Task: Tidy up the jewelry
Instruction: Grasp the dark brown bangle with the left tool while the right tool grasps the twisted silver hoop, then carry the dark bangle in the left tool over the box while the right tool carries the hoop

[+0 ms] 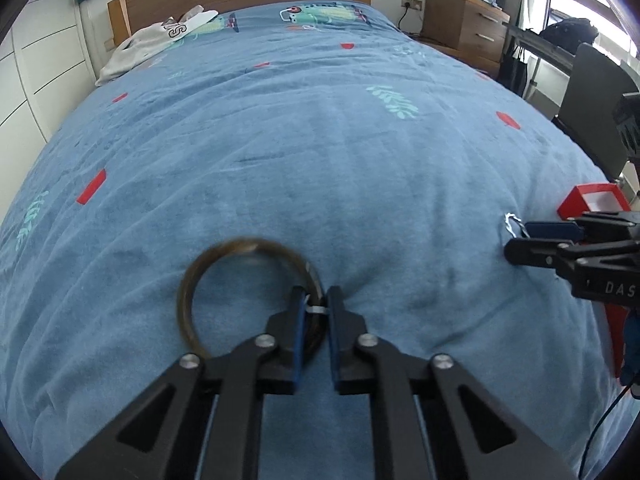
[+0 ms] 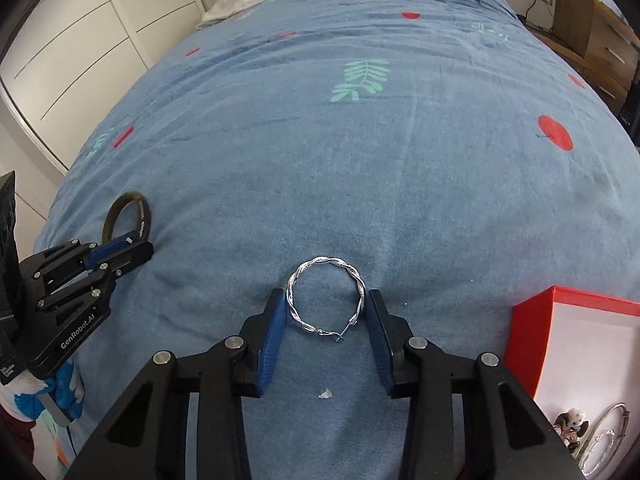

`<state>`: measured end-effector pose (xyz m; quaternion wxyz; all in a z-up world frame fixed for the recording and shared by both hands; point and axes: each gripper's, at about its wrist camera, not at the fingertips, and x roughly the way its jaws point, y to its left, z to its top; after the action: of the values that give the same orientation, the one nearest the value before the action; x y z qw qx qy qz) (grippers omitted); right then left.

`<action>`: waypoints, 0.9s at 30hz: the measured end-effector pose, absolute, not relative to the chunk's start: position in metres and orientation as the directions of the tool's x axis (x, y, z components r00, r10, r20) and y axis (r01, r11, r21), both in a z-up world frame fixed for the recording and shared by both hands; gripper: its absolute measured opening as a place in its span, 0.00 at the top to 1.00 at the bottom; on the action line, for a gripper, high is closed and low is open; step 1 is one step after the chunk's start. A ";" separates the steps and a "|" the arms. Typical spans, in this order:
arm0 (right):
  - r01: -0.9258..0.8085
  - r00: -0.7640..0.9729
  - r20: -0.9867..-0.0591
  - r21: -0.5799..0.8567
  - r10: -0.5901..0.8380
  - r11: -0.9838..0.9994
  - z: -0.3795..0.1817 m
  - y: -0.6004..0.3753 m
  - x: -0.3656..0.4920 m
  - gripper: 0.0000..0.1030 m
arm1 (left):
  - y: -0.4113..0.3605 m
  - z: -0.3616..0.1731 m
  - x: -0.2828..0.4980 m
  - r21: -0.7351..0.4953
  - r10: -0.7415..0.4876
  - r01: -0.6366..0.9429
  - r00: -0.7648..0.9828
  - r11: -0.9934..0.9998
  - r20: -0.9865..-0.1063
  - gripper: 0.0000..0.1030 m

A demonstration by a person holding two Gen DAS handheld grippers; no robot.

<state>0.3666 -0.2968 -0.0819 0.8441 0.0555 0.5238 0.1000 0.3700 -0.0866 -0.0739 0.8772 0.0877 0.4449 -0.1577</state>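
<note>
A dark brown bangle (image 1: 192, 280) lies on the blue bedspread. My left gripper (image 1: 317, 300) is shut on the bangle's right side, where a small white tag shows. In the right wrist view the bangle (image 2: 142, 212) and the left gripper (image 2: 136, 246) are at the far left. A twisted silver hoop earring (image 2: 326, 300) lies on the bedspread between the fingers of my right gripper (image 2: 326, 300), which touch its two sides. In the left wrist view the right gripper (image 1: 516, 236) is at the right edge with the hoop (image 1: 510, 222) at its tips.
A red box (image 2: 532, 340) with a white lining stands at the right and holds a small figurine (image 2: 572, 424) and silver jewelry (image 2: 604, 440). It also shows in the left wrist view (image 1: 568, 204). A white garment (image 1: 148, 46) lies near the headboard. A nightstand (image 1: 464, 24) stands at the far right.
</note>
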 end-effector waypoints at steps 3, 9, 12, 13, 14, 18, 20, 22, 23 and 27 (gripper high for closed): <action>-0.126 0.449 -0.859 0.212 0.246 0.969 -0.076 -0.296 0.359 0.62 | -0.084 -0.068 0.364 -0.016 -0.217 0.342 0.556 0.939 -0.803 0.92; -0.148 0.480 -0.835 0.226 0.270 0.963 -0.055 -0.297 0.335 0.62 | -0.083 -0.047 0.347 -0.049 -0.239 0.328 0.572 0.943 -0.785 0.92; -0.150 0.497 -0.822 0.236 0.279 0.960 -0.039 -0.303 0.321 0.62 | -0.087 -0.031 0.336 -0.062 -0.261 0.340 0.582 0.939 -0.770 0.92; -0.151 0.503 -0.818 0.235 0.279 0.960 -0.034 -0.305 0.316 0.62 | -0.089 -0.024 0.331 -0.067 -0.272 0.346 0.586 0.936 -0.764 0.92; -0.151 0.510 -0.814 0.232 0.277 0.961 -0.028 -0.308 0.310 0.62 | -0.092 -0.017 0.327 -0.073 -0.282 0.353 0.589 0.933 -0.757 0.92; -0.141 0.545 -0.797 0.220 0.261 0.965 0.000 -0.328 0.289 0.62 | -0.111 0.012 0.307 -0.093 -0.326 0.384 0.601 0.918 -0.730 0.92; -0.127 0.565 -0.787 0.215 0.249 0.968 0.015 -0.344 0.276 0.62 | -0.123 0.026 0.298 -0.094 -0.343 0.403 0.607 0.910 -0.717 0.92; -0.116 0.579 -0.781 0.205 0.234 0.972 0.026 -0.357 0.267 0.62 | -0.139 0.039 0.290 -0.091 -0.360 0.426 0.611 0.900 -0.705 0.92; -0.108 0.587 -0.779 0.197 0.222 0.975 0.033 -0.368 0.259 0.62 | -0.149 0.045 0.285 -0.089 -0.372 0.441 0.612 0.893 -0.698 0.92; -0.081 0.602 -0.777 0.172 0.186 0.982 0.048 -0.398 0.240 0.62 | -0.188 0.061 0.271 -0.091 -0.415 0.493 0.603 0.865 -0.681 0.92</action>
<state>0.2402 -0.3978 0.0485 0.8930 0.0596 0.4398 0.0746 0.2708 -0.1878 0.0614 0.8937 0.0531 0.3660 -0.2542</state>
